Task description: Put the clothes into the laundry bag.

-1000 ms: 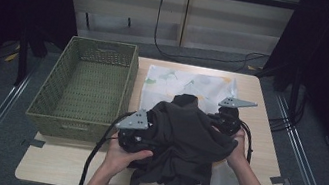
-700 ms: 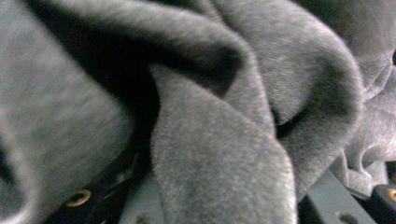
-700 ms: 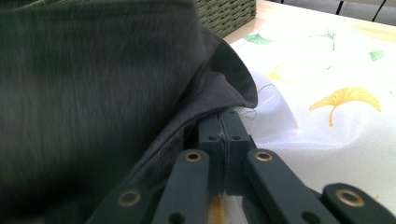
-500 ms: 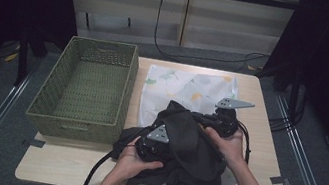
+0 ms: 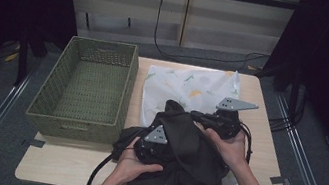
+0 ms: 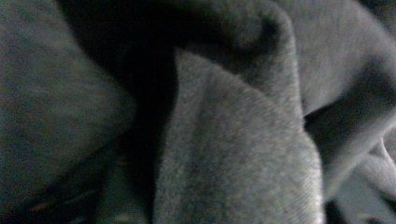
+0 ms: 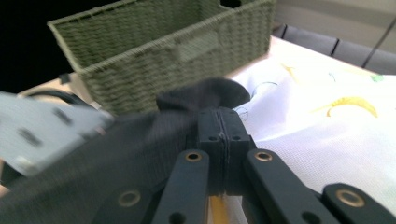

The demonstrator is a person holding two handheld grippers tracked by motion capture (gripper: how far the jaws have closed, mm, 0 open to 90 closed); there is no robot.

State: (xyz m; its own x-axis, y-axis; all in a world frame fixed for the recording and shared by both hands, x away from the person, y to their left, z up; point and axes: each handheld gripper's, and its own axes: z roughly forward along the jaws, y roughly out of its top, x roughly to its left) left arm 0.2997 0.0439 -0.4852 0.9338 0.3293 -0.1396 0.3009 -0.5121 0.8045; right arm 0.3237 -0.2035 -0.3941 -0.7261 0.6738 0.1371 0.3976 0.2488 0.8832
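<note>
The green basket (image 5: 85, 87) sits at the table's left. The dark garment (image 5: 187, 157) lies heaped at the near middle, partly over a white printed cloth (image 5: 189, 84). The left gripper (image 5: 151, 146) rests on its left side, jaws just opening (whether cloth is pinched I cannot tell). The right gripper (image 7: 219, 135) is clamped on the garment's far fold, the nearer grip for lifting it leftward.

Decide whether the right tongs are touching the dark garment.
Touching. In the right gripper view, the right tongs are shut on a fold of the dark garment, the fabric bunching over their tips.
</note>
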